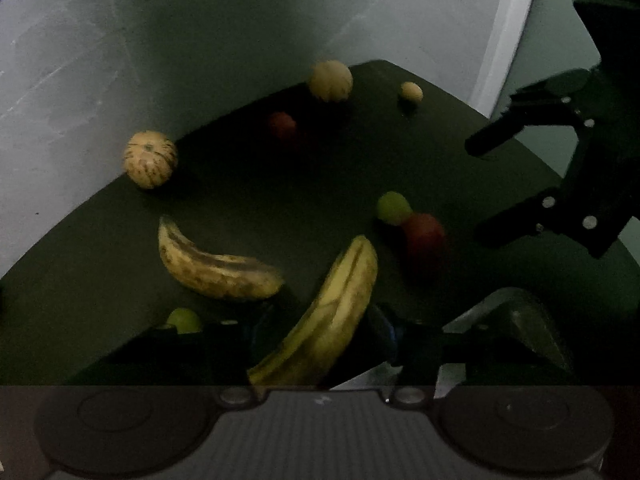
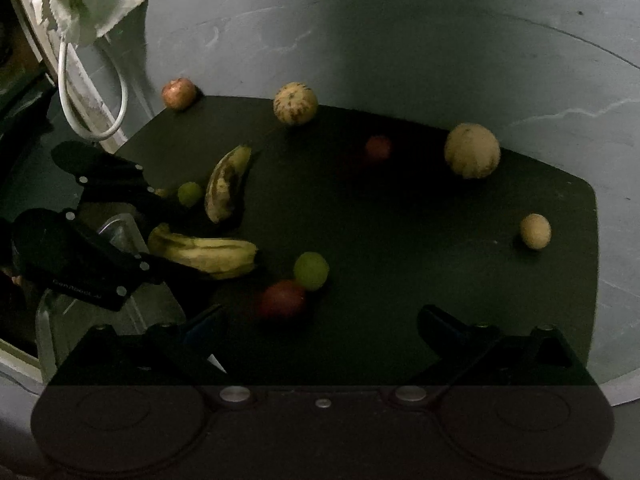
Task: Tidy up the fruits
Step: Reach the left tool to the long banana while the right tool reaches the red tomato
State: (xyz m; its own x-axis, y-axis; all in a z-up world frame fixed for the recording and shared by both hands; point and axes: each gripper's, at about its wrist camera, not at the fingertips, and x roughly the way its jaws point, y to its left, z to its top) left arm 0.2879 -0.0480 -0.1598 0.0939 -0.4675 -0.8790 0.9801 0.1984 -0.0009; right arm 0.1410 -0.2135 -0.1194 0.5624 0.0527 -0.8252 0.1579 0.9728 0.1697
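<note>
Left gripper (image 2: 176,236) pitched steeply down, clamped on banana (image 1: 320,320). Right gripper (image 2: 320,340) pitched down above dark mat (image 2: 400,216), spread wide, empty. Housing lettering illegible.

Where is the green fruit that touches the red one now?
In the right wrist view the green fruit lies left of the middle of the dark mat, against the red fruit, right of the near banana.

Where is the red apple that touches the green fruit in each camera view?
Left wrist view: the red apple sits right of centre, just below and right of the green fruit.
Right wrist view: the red apple sits low and left of centre, below and left of the green fruit.
Shared landmark: the banana between the left gripper's fingers.
</note>
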